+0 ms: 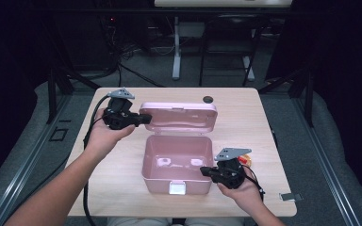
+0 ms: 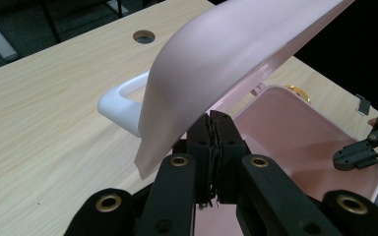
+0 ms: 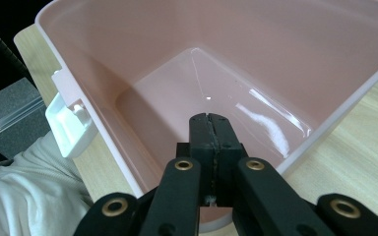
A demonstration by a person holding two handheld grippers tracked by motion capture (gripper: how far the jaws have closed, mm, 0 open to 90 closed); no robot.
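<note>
Looking at an empty pink box (image 1: 176,181) sitting mid-table, a bit nearer the front edge, with its lid (image 1: 179,117) swung up and leaning toward the back edge. Working the left gripper (image 1: 147,118) at the lid's left end, jaws pinched together on nothing, so propping or nudging rather than actually gripping. Seemingly touching the lid's edge in the left gripper view, though hard to be sure. Parking the right gripper (image 1: 205,170) at the box's right front corner, also clenched and empty, tips poking over the rim into the box; not able to tell if it's pressing on the wall. Worrying mostly about a slip here: bare closed jaws against smooth, curved plastic, so risking the lid sliding off and flopping back down, possibly right onto those right-hand tips hanging over the rim. Also worrying about pushing too hard: being empty and probably light, likely skating toward the back edge or tipping up at the front instead of hinging open, especially with nothing really pinning it down. Maybe also straining the hinge by forcing from one end only, or banging the white handle (image 2: 120,105) into the table. Minor one: shoving sideways and bumping the yellow-and-red thing (image 1: 246,157) just beside the box toward the right edge.
</note>
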